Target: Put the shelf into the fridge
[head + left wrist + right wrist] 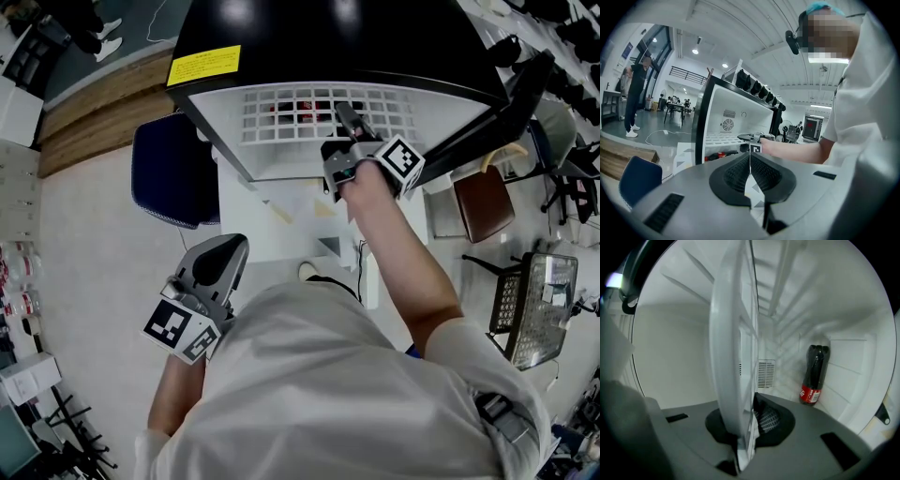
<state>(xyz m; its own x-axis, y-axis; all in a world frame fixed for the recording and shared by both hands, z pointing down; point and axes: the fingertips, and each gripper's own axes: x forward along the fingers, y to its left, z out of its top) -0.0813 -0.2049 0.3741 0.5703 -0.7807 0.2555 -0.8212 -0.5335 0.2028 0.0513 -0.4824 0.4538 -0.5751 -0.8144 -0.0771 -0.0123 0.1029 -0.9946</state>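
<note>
White shelf (733,357) sits clamped by its edge in our right claw (743,427) for sliding into the fridge (375,37); our left claw (750,171) hangs closed on nothing.

shirt (319,375): the person is wearing a plain white tee, and it's creasing loosely across the back.
sleeves (473,352): they're ending short above the elbow, leaving both forearms bare.
headgear (820,7): something teal is peeking over the top of the head, with a black camera (791,41) sitting at the front.
left gripper (225,251): it's showing a smooth grey shell that tapers to a rounded nose, with dark slots on top.
right gripper (348,118): the same grey body is showing, darker at the tip.
pads (733,174): black and finely ribbed, they're lining the jaws.
marker cubes (181,330): white faces are carrying bold black square patterns, one cube riding each gripper.
</note>
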